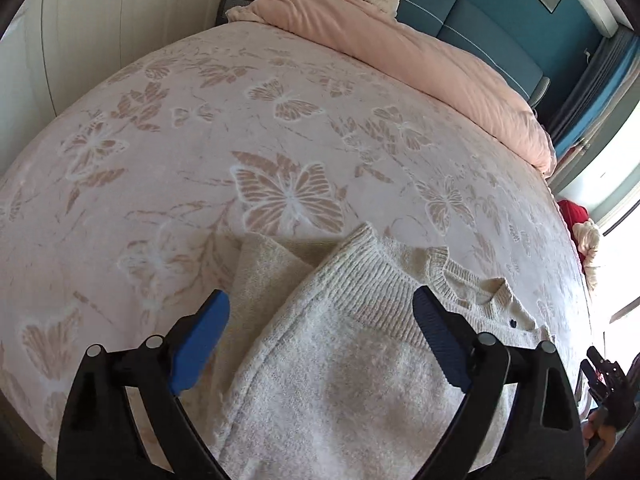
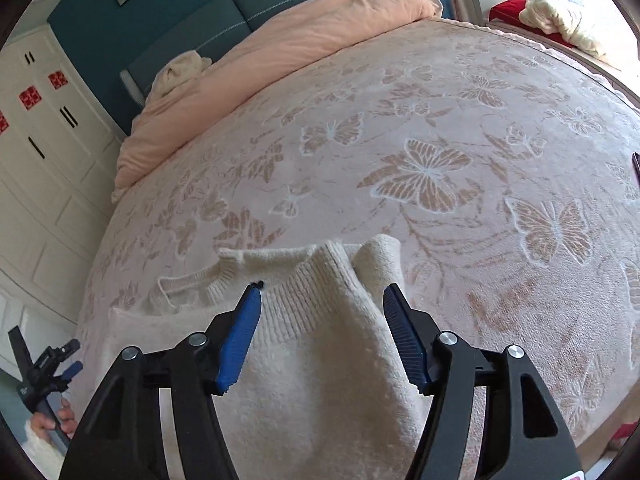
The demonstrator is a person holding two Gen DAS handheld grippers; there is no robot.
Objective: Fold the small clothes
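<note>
Left gripper (image 1: 321, 312) spread wide, released, hovering above cream knit sweater (image 1: 340, 360). Right gripper (image 2: 322, 307) likewise parted, grasping nothing. Sweater lies partly folded on bed (image 1: 200, 128) near its front edge, ribbed hem turned up over body. Butterfly-patterned pink blanket (image 2: 460, 128) beneath; peach duvet (image 1: 400, 48) bunched by headboard.

Readable text: none in either view.
Red squares on wardrobe doors (image 2: 30, 97), far left of right tongs: markings too small to read.
</note>
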